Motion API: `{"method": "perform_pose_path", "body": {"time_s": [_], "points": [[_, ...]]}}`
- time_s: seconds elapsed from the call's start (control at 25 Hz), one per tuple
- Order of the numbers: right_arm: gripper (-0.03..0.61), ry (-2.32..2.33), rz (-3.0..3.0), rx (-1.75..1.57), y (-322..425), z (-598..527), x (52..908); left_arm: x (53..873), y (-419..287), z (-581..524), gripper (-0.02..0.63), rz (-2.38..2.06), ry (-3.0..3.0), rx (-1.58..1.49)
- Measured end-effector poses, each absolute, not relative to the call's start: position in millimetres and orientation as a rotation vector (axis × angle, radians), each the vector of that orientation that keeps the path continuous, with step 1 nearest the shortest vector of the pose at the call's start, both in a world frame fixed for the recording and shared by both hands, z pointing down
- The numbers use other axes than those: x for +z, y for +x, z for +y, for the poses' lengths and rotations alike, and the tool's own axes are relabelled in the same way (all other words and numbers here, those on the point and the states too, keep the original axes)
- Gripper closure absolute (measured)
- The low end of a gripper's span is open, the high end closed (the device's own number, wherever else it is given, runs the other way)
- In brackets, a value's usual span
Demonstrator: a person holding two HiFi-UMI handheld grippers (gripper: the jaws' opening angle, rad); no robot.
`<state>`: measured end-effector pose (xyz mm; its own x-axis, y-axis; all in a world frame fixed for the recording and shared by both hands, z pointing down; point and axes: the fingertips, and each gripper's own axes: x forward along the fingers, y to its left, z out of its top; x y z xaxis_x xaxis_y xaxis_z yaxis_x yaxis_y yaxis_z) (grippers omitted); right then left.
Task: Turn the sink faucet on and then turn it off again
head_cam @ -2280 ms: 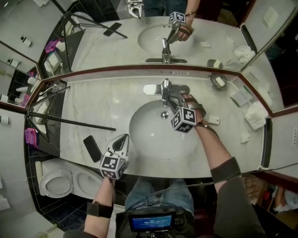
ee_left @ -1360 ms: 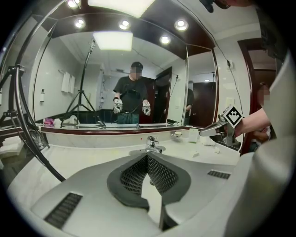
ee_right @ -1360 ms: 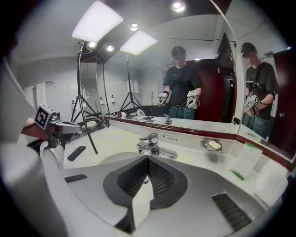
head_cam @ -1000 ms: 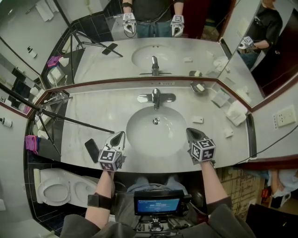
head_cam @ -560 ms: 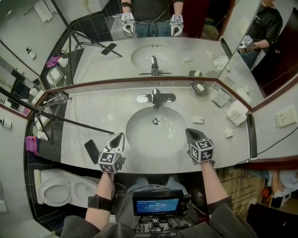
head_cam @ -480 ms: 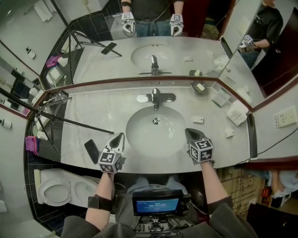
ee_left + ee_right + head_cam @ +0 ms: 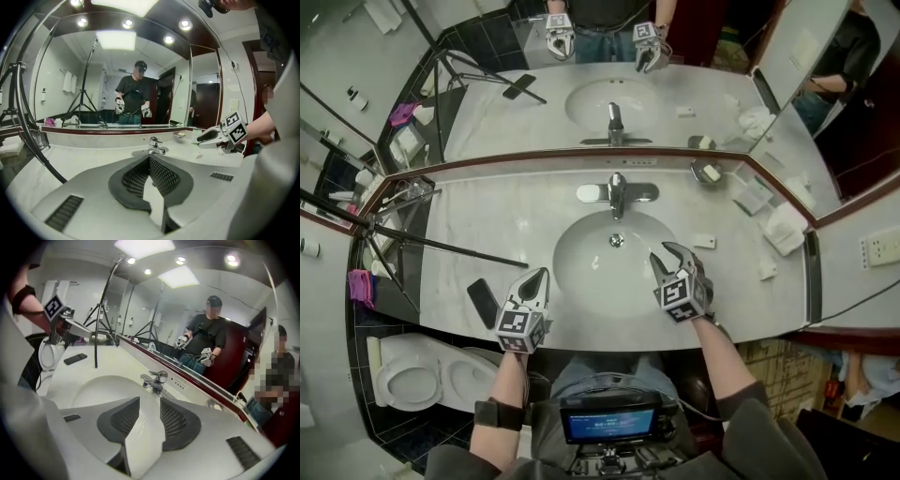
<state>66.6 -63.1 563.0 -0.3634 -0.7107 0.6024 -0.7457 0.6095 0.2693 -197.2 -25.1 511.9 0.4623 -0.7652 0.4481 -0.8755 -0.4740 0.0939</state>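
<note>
Logging the station as I see it from here. Right tongs point(image 7: 671, 255): jaws spread, just now opening, nothing between them, hovering over the near side of the sink point(image 7: 581, 281). Left tongs point(image 7: 541, 277): jaws pressed together, empty, parked at the near counter edge. Faucet point(image 7: 617, 192): straight ahead of the right tongs and a little to their left, across the bowl and well apart from them; ahead and to the right of the left tongs, farther off. I can make out no stream under the spout. Phone point(image 7: 482, 302): flat on the counter just left of the left tongs. Soap dish point(image 7: 706, 172): beyond the right tongs, right of the faucet. Step in hand, by my reading: the reach toward the lever with the right tongs, not yet in contact; whether the on-turn or the off-turn is due I cannot settle. Next move calls for carrying the spread jaws forward across the bowl, setting them about the lever and closing gently before working it, with the left tongs idle.
</note>
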Motion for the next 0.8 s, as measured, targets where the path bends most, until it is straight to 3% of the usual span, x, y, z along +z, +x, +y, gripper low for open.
{"method": "perform_pose_path", "body": {"time_s": [0.32, 0.8], "points": [[0.364, 0.926, -1.981, -0.437, 28, -130, 580, 521, -195, -30, 0.612, -1.376, 2.424, 0.528], [0.351, 0.804, -1.940, -0.600, 2, -181, 602, 549, -195, -37, 0.612, -1.341, 2.414, 0.568]]}}
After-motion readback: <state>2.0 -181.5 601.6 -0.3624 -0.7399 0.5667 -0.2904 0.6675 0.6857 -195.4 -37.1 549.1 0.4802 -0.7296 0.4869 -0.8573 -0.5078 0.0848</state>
